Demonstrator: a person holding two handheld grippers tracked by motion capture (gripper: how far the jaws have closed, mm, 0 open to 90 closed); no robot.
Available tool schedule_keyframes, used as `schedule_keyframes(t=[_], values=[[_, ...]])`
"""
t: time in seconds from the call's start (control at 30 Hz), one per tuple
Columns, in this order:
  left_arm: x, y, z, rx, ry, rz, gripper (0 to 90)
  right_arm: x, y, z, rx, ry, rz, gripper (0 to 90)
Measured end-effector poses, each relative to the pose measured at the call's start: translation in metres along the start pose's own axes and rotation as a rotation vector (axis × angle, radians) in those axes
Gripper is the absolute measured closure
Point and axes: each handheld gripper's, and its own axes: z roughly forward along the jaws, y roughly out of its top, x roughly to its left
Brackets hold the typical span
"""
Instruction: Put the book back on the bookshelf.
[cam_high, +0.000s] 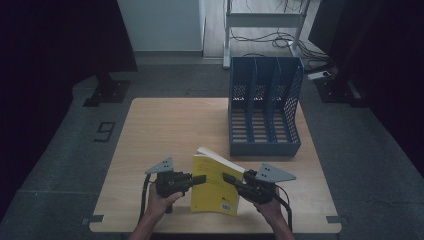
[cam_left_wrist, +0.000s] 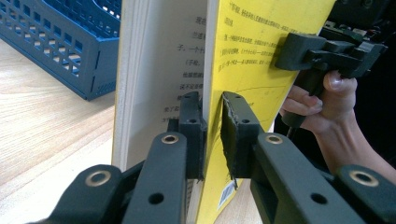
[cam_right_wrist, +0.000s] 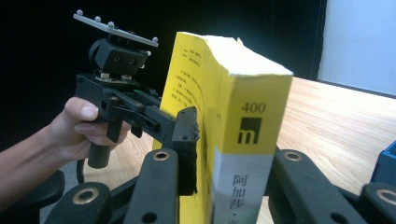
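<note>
Now we hold the yellow book (cam_high: 216, 181) upright before the blue file rack (cam_high: 264, 107), left gripper (cam_high: 199, 179) pinching its cover, right gripper (cam_high: 231, 179) clamping its spine; filing remains.

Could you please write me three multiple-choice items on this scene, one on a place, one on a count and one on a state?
1. Where does the blue perforated plastic file rack stand?
A. far right part of the wooden table
B. near left corner
C. on the floor

2. How many slots does the rack have?
A. one
B. three
C. six

3. How is the thick yellow paperback book held?
A. lying flat, untouched
B. upright, gripped from both sides
C. inside the rack

Answers: 1 A, it stands beyond the book at the right. 2 B, two dividers make three slots. 3 B, the left gripper pinches the cover, the right gripper clamps the spine.
</note>
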Motion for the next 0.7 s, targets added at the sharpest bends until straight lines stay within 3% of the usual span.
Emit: schedule_keyframes(t=[0.23,0.4,0.5,0.7], values=[[0.0,0.0,-0.001,0.0,0.002,0.006,80.9,-0.005,0.008,0.009,0.019,0.014,0.02,65.2],[-0.001,0.0,0.0,0.004,-0.001,0.008,80.9,-0.004,0.01,0.013,0.005,-0.007,0.028,63.9],[-0.001,0.0,0.0,0.004,0.001,0.007,80.2,-0.004,0.011,0.012,0.017,-0.037,0.022,69.0],[-0.001,-0.001,0.001,0.004,0.014,0.004,77.1,-0.001,0.013,0.01,0.044,-0.032,-0.011,73.2]])
